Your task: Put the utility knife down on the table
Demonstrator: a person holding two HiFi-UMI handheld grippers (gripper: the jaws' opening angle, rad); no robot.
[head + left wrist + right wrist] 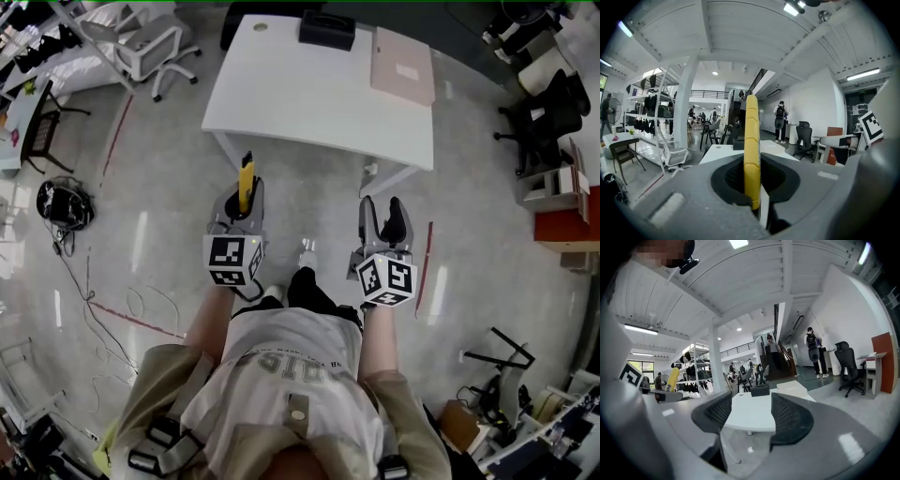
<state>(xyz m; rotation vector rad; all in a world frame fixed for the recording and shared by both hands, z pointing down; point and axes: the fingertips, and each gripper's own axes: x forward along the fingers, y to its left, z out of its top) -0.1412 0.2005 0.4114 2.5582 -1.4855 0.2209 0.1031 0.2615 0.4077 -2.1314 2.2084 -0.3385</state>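
overhead, left gripper (245,204) clamping utility knife (247,180), own view — right gripper (749,414) gaping

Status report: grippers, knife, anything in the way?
Left gripper shut on yellow utility knife, held upright. Right gripper open, empty. Knife not yet over white table. Black case, pink pad at its far edge.

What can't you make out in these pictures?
- Lower end of the knife: buried between the jaws of the left gripper, in both the head view and the left gripper view.
- Its blade: no view shows whether it is out.
- The black box on the table: too small in every view to identify.
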